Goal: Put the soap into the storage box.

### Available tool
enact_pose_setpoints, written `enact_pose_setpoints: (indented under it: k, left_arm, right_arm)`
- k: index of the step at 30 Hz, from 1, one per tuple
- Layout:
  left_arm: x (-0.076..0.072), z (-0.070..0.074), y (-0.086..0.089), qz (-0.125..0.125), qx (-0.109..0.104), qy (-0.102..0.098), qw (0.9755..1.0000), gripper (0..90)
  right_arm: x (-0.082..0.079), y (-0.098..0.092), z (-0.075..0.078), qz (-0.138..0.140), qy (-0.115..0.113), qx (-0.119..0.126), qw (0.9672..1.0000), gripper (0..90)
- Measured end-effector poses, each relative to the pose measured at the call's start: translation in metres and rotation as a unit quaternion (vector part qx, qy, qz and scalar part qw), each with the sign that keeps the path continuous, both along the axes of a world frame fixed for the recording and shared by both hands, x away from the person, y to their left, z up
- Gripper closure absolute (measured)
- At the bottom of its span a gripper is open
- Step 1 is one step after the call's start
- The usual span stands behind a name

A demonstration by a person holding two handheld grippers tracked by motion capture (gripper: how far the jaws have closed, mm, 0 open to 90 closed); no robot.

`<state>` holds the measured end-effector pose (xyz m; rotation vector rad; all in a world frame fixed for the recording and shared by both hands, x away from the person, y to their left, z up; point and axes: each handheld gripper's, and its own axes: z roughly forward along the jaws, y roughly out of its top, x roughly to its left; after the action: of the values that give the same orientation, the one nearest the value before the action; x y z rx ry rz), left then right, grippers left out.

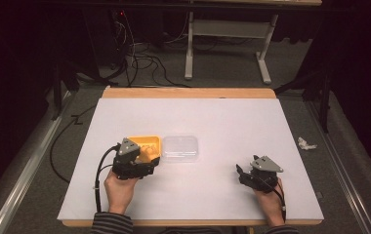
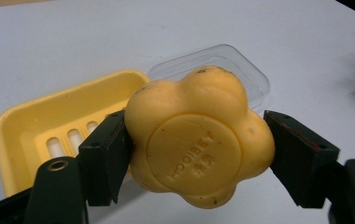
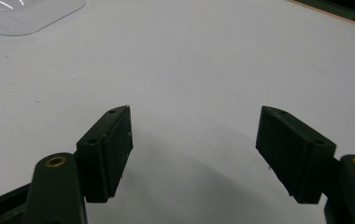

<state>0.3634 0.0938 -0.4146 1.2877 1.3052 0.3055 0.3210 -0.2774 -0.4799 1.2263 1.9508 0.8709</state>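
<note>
I have the yellow flower-shaped bar of soap point(image 2: 198, 140) clamped between the jaws of my left gripper point(image 1: 135, 161), each black pad pressed against a lobe on either side, with the round stamped face of the bar turned toward the camera. In the left gripper view the soap hangs just in front of the yellow plastic soap dish point(image 2: 40, 121), whose slotted floor looks empty; I cannot tell whether the bar is clear of the table or resting on it. Beside the dish, on its right in the high view, lies the clear plastic lid point(image 1: 180, 148), flat on the white table point(image 1: 222, 122) and touching or nearly touching the dish's edge. My right gripper point(image 1: 246, 174) sits well apart at the near right, jaws wide apart and holding nothing, over bare table with a corner of the lid at the far left of its own view. By my judgement the lid is already off and the soap is secured, so the pick is done; what remains is to set the bar where it belongs, whether in the dish or on the table, release it, and perhaps bring the lid over with the idle right gripper.
</note>
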Motion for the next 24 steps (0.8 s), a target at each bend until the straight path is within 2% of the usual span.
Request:
enact_pose_setpoints:
  k: [8,24]
  left_arm:
    - [0.007,-0.001,0.003,0.017,-0.007,-0.001,0.9998,27.7]
    - [0.024,-0.003,0.012,0.04,0.002,0.007,0.9992,27.7]
  right_arm:
    - [-0.001,-0.001,0.0,0.0,-0.005,0.003,1.0,27.5]
    - [-0.001,-0.001,0.0,0.0,-0.005,0.002,1.0,27.5]
